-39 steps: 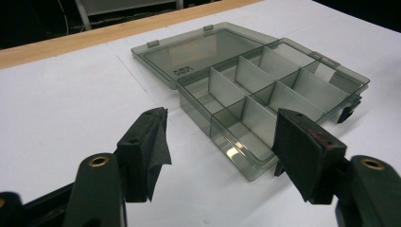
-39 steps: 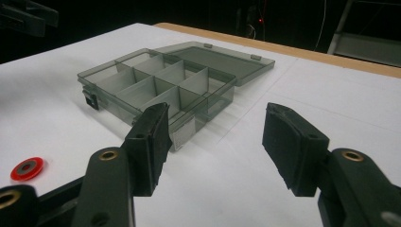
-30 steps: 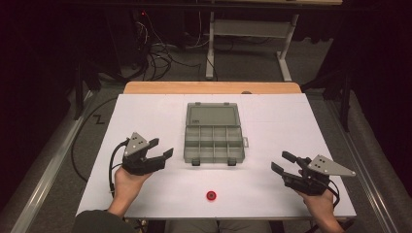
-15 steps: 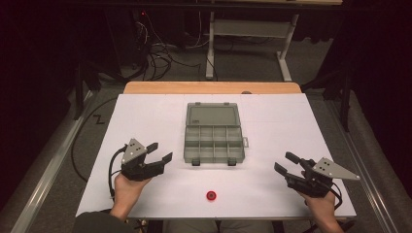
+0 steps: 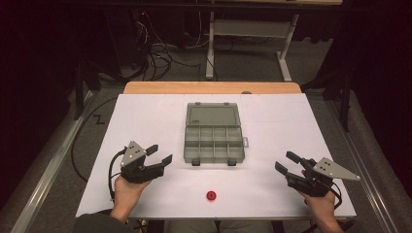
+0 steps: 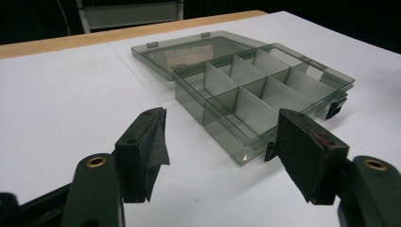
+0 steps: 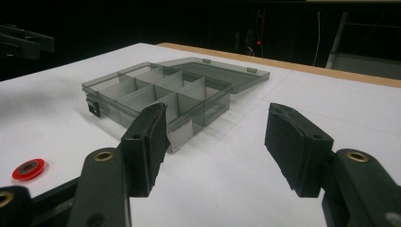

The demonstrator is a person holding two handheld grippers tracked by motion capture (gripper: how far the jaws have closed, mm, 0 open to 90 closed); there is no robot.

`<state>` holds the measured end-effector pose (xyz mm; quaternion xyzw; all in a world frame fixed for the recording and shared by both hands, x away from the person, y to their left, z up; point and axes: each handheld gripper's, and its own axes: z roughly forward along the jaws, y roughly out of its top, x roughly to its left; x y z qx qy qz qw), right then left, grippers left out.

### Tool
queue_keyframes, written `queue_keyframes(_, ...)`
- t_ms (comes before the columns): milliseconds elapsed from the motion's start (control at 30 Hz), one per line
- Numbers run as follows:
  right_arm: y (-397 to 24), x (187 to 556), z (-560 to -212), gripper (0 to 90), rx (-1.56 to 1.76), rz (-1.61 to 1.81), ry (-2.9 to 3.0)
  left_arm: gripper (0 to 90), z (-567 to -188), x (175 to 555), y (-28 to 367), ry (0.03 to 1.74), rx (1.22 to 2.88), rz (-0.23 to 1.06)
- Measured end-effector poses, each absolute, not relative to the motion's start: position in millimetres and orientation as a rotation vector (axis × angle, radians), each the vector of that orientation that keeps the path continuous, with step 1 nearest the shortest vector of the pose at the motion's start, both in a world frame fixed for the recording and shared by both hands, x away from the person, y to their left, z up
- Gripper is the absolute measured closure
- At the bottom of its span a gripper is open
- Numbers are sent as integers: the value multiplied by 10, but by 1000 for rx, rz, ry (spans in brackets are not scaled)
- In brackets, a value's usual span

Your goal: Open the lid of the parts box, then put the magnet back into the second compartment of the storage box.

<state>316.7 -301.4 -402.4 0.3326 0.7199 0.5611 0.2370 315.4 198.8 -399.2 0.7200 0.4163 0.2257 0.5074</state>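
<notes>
A smoky transparent compartment box (image 5: 213,143) lies open in the middle of the white table (image 5: 145,116), its lid (image 5: 213,115) flat behind it and its compartments empty. A small red ring (image 5: 211,195) rests near the front edge, in front of the box. My left gripper (image 5: 161,154) hovers open to the left of the box front, nothing between its jaws. My right gripper (image 5: 284,161) is open at the front right, also empty. The left gripper view has the box (image 6: 255,90) beyond the open left gripper (image 6: 222,135). In the right gripper view the box (image 7: 156,90) and the ring (image 7: 28,169) lie past the open right gripper (image 7: 215,127).
A wooden strip (image 5: 211,87) runs along the table's far edge. Beyond it stand a desk frame (image 5: 248,29) and tangled cables (image 5: 160,53) on the floor. Bare white tabletop lies on both sides of the box.
Both grippers have drifted slightly back toward the person and the front edge. Both stayed open. The box and the ring have not moved.
</notes>
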Motion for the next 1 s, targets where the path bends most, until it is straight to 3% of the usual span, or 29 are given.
queue_keyframes(1000,-3013,3145,-4027,415,911,1538,1969,376,-3814,3241,1739,966,1881,476)
